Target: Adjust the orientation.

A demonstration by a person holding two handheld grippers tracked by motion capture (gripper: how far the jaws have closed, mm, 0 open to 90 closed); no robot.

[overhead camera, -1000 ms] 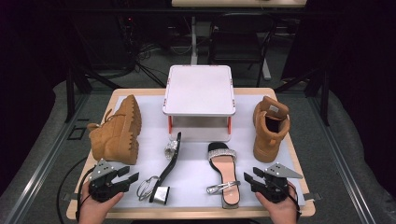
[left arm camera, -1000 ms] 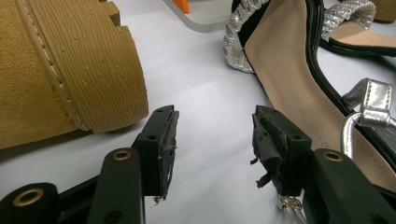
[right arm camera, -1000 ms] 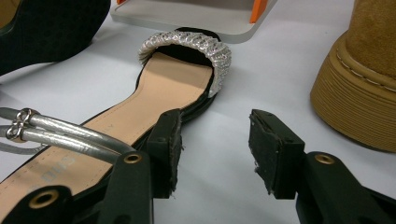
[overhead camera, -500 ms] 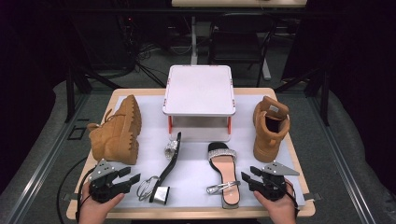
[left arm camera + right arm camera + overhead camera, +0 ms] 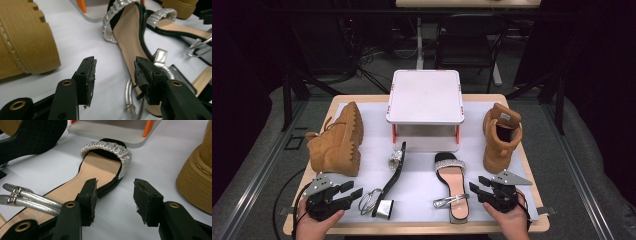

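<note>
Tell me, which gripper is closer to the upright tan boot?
Right. The right gripper sits just below the upright tan suede boot; the left gripper is across the table.

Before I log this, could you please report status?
Both tongs, left and right, open, empty. Sandals, tipped and flat, untouched. Nothing between.

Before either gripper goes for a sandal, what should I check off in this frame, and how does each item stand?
1. Left gripper open, nothing between its jaws: ok.
2. Right gripper open and empty: ok.
3. Upright sandal flat on its sole beside the right gripper: ok.
4. Tipped sandal lying on its side: not ok.
5. Straps clear of the jaws' path: cannot tell.
6. White stand top free: ok.
</note>
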